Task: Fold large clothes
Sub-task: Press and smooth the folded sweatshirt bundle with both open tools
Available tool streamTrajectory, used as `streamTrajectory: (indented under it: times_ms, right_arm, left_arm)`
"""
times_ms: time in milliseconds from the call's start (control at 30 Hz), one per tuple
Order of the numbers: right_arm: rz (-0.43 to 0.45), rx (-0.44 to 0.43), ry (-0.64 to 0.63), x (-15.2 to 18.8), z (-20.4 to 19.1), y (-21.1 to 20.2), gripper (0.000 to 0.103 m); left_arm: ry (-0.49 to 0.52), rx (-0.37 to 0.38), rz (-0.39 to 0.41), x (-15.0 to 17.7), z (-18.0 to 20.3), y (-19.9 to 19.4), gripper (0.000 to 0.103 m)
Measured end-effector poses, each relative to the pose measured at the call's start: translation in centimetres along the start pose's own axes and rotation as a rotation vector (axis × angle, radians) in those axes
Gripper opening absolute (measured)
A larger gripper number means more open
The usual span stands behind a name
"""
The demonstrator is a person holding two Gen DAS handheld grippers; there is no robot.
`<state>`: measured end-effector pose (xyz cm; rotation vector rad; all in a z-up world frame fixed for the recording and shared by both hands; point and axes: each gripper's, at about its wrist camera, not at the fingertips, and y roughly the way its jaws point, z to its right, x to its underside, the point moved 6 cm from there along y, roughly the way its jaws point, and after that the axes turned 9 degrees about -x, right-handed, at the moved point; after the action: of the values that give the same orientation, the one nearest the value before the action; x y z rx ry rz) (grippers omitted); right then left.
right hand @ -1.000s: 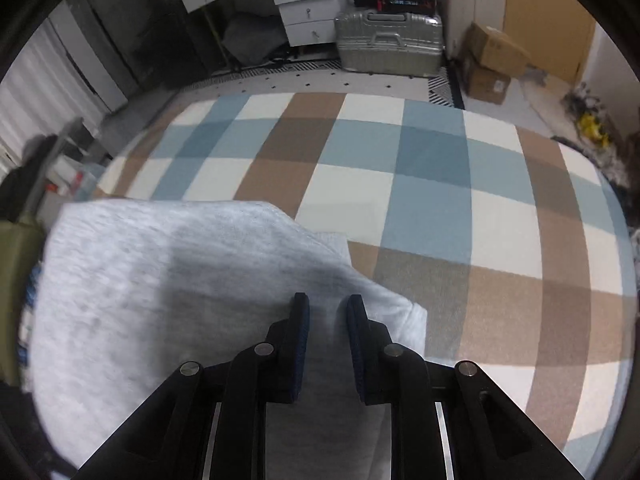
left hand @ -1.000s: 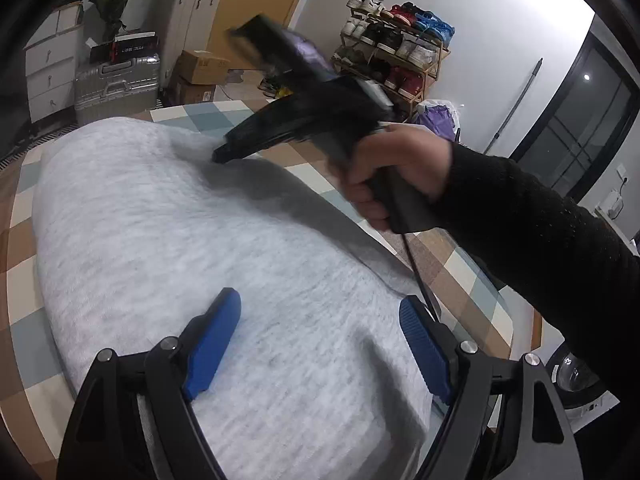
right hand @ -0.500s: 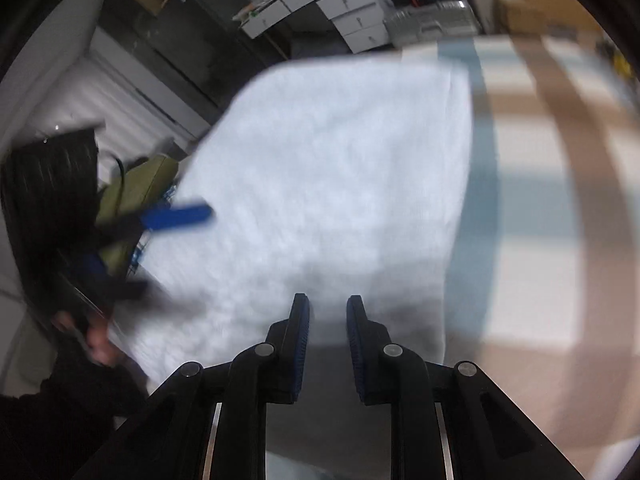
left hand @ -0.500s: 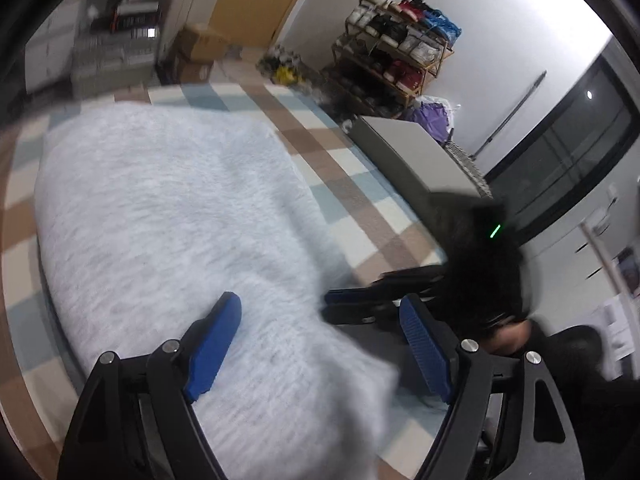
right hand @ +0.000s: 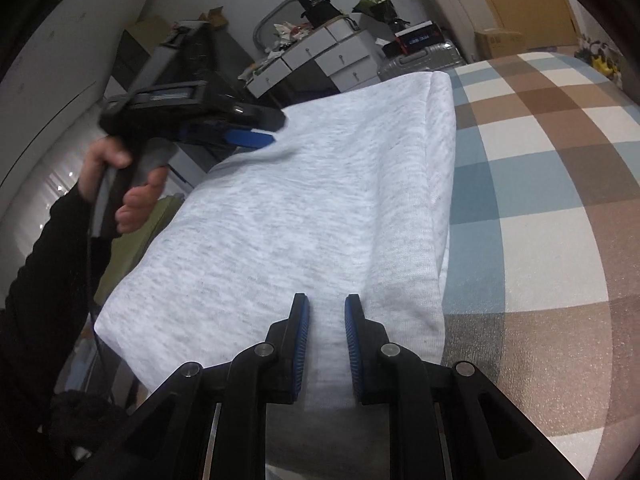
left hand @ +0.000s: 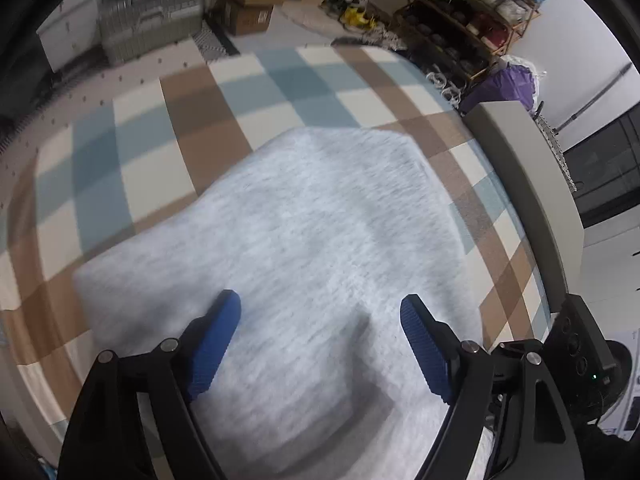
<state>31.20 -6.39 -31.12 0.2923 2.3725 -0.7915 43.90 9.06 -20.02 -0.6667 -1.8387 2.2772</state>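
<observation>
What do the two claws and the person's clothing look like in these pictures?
Both claws, left claw and right claw, have black angular linkage arms with silver pivot bolts and ribbed blue pads. The left hand grips a black and grey handle with a thin black cable hanging below. The sleeve is black.

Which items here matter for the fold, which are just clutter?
Job:
grey garment
checked mat beneath it
left gripper
right gripper

Clutter:
silver suitcase
cardboard boxes
shoe rack
white drawers
</observation>
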Motion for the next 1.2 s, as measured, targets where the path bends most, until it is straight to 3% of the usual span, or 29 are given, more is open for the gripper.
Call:
streamTrajectory:
  times_ms: [67, 167, 267, 400, 500, 533, 600, 733, 800, 867, 1000, 1100, 1200]
  right_arm:
    - [0.002, -0.005, 0.001, -0.2, 0.0, -0.3, 0.018]
    - [0.008, -0.029, 0.02, -0.1, 0.1, -0.4, 0.018]
    - [0.018, -0.029, 0.025, 0.1, 0.4, -0.6, 0.018]
    - [0.018, 0.04, 0.005, -1.0, -1.0, -1.7, 0.021]
    - [0.094, -0.054, -0.046, -2.1, -5.3, -4.3, 0.026]
    - [0.087, -0.078, -0.068, -2.1, -6.6, -4.5, 0.032]
    - [0.033, -0.082, -0.122, -1.3, -9.0, -3.4, 0.035]
    - [-0.154, 0.088, -0.177, 2.6, -8.0, 2.0, 0.032]
    - [-0.106, 0.08, -0.199, 3.2, -7.8, 2.1, 0.032]
    - [-0.094, 0.065, -0.168, 3.3, -7.5, 1.9, 0.032]
    - [-0.1, 0.055, -0.124, 2.9, -7.6, 1.1, 0.032]
    - [-0.051, 0.025, -0.072, 1.2, -7.6, -1.6, 0.033]
    - [0.031, 0.15, -0.044, -0.5, -5.6, -3.9, 0.037]
  left_arm:
    - [-0.034, 0.021, -0.033, 0.0, -0.7, 1.3, 0.077]
    - [-0.006, 0.016, -0.019, 0.2, -0.6, 1.5, 0.077]
    - [0.042, -0.05, 0.026, 0.5, 0.4, 1.4, 0.077]
    - [0.065, -0.142, 0.054, 0.6, 1.1, 0.1, 0.078]
    - [0.027, -0.128, 0.089, 1.1, 1.6, -2.3, 0.078]
    - [0.033, -0.097, 0.107, 1.6, 2.1, -3.3, 0.078]
    - [0.065, -0.062, 0.156, 3.1, 3.3, -5.8, 0.078]
    - [0.072, -0.024, 0.237, 6.5, 4.5, -8.8, 0.078]
    - [0.054, 0.042, 0.205, 8.7, 5.0, -8.4, 0.078]
    - [0.071, 0.051, 0.156, 10.1, 5.6, -6.8, 0.078]
    - [0.143, -0.087, 0.255, 11.5, 6.0, -5.3, 0.077]
    - [0.089, -0.08, 0.315, 11.4, 5.2, -5.0, 0.077]
    - [0.082, -0.105, 0.355, 11.6, 5.5, -5.2, 0.077]
